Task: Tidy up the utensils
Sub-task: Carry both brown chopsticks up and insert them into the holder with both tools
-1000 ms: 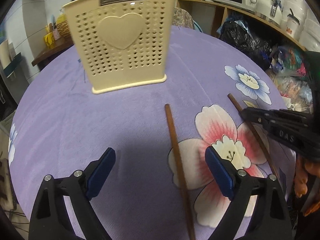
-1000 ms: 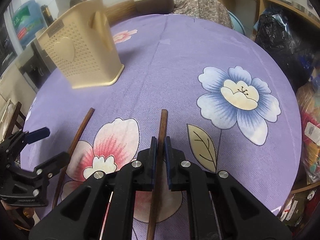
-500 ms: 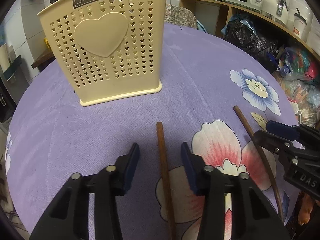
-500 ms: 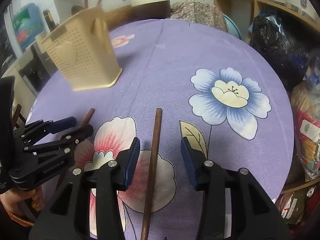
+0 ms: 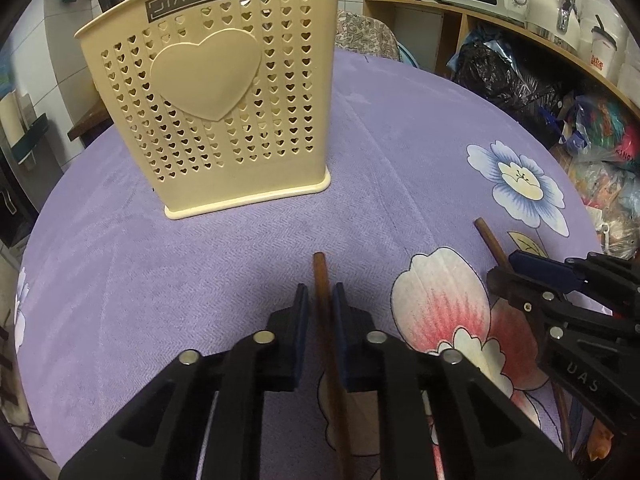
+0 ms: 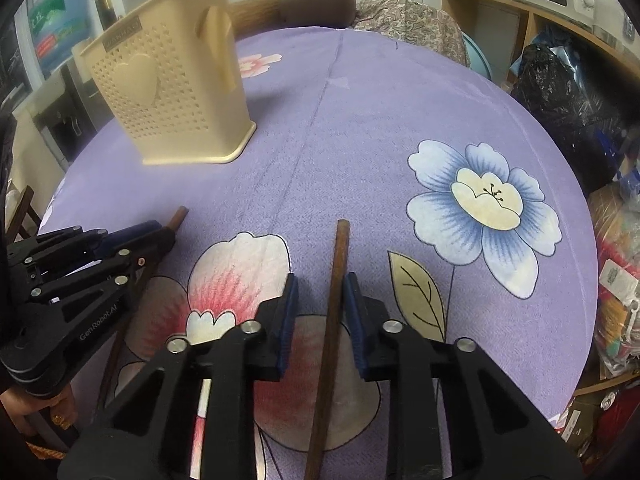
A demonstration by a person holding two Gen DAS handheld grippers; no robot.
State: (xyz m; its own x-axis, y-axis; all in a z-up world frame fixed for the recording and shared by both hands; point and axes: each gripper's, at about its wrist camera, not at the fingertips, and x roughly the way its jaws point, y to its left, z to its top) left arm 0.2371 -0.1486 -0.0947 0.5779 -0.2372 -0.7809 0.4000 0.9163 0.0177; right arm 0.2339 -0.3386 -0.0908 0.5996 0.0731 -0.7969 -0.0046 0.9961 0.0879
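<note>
The cream perforated utensil holder point(image 5: 216, 92), with a raised heart on its front wall, stands upright on the table point(image 5: 160, 264), which is covered in a purple cloth printed with flowers. Two brown wooden chopsticks lie on the cloth in front of the holder, well apart from it, both pointing roughly toward it.

The left chopstick point(image 5: 326, 336) lies directly in front of the holder's right corner. The left claw point(image 5: 320, 300) is pressed together on it, blue pads pinching the stick a little behind its far tip, which pokes out past the fingers.

The right chopstick point(image 6: 334, 300) lies farther from the holder, to the right of the left chopstick, across the pink flower. The right claw point(image 6: 319, 294) straddles it: its jaws have just been closing, but a gap shows between the left pad and the stick, while the right pad sits just beside or against it, so the stick is between the pads without being pinched.

In the right wrist view the left claw point(image 6: 160, 236) appears at the lower left.
</note>
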